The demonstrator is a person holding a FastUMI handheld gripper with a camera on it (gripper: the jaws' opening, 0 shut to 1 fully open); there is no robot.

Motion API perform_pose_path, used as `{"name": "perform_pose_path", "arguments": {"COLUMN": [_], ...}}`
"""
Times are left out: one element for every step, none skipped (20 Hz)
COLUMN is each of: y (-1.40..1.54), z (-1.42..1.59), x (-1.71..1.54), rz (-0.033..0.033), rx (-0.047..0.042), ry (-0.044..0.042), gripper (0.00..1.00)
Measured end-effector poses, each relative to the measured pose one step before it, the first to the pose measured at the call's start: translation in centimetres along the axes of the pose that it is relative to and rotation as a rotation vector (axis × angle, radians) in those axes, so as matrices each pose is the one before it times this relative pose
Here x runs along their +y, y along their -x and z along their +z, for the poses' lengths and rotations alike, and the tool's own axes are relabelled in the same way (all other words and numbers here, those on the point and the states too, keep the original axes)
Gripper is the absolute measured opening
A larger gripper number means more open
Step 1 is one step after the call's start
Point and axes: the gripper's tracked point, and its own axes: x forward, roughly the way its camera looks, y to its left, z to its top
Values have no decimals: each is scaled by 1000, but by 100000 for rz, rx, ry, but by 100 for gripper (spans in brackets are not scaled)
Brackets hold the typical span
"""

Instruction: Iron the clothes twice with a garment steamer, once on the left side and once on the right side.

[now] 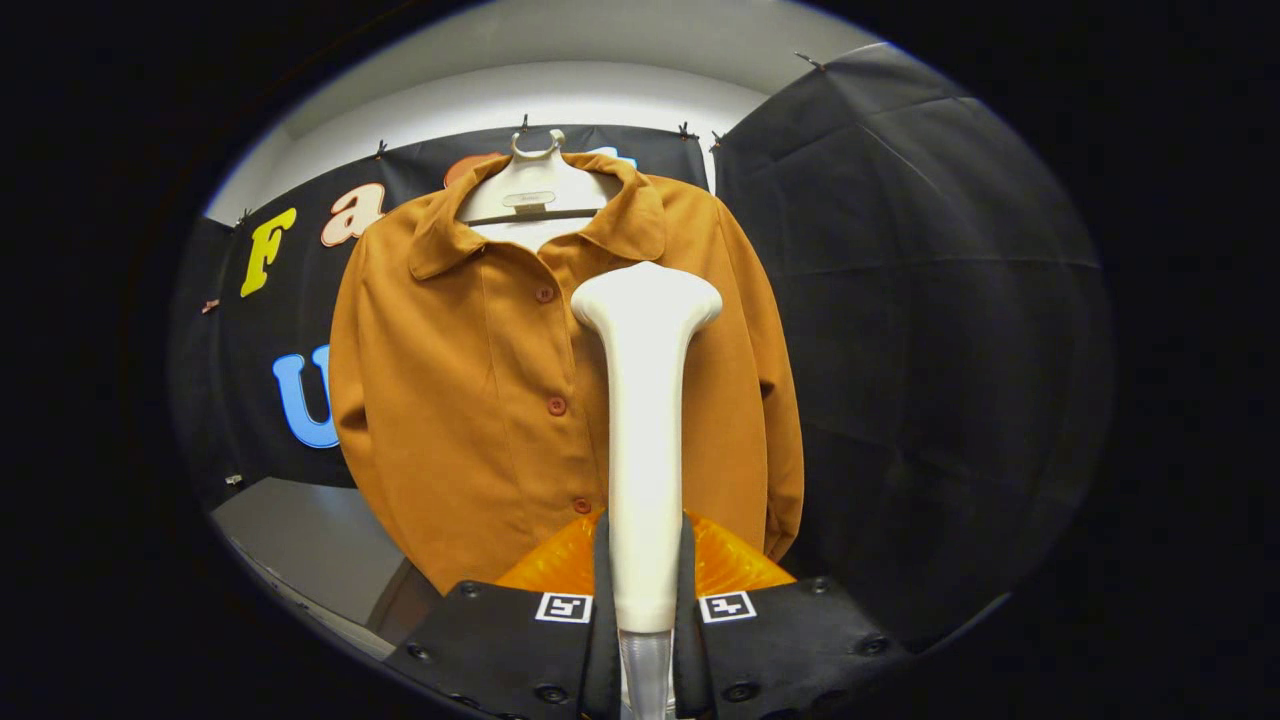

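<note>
The steamer (645, 420) stands upright between the two fingers of the claw (645, 590), its long handle pinched from both sides low down, its flared head rising above them in front of the shirt (470, 400). It looks like a smooth, hard plastic wand: stiff, probably light enough for one claw, but slick, so I judge it could twist or slide if the squeeze slackens. The hold is near the bottom of the handle, which leaves the head free but puts much of the length above the grip; a tilt there would swing the head wide, so slow strokes seem wise. A narrower clear-looking piece continues below the handle between the fingers, perhaps a hose fitting, though I cannot tell. Behind the steamer, the shirt hangs buttoned on a pale hanger (535, 190), its collar (600, 215) spread open just above the steamer's head. The cloth looks soft and limp, with sleeves drooping at either side of the steamer; it will likely give way and sway under pressure, not resist, so light contact suits it. The steamer's head sits just right of the button row (556, 405), whether touching the cloth or not I cannot say. Behind the shirt is the black booth wall (900, 300), and below the shirt to the steamer's left lies a grey table (300, 550).
</note>
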Motion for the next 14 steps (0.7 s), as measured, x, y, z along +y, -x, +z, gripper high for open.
{"name": "perform_pose_path", "arguments": {"y": [23, 32, -102, -17, 29, -11, 63, 55, 108, 67, 147, -14, 51, 6], "z": [-878, -851, -891, -741, -828, -968, -1100, -1035, -1125, -944, -946, -953, -1105, -953], "x": [-199, -229, -61, -106, -26, -63, -359, -214, -255, -228, -106, -159, -185, -53], "rz": [-293, -330, -462, -378, -462, -635, -946, -861, -532, -482, -481, -638, -845, -875], "rx": [1655, 1511, 1700, 1665, 1954, 2207, 1910, 2291, 2180, 2163, 2174, 1849, 2297, 2396], "ry": [428, 550, 216, -123, 64, 488, 836, 659, 442, 116, -108, -240, -66, -108], "gripper": [24, 24, 24, 24, 24, 24, 24, 24, 24, 24, 24, 24, 24, 24]}}
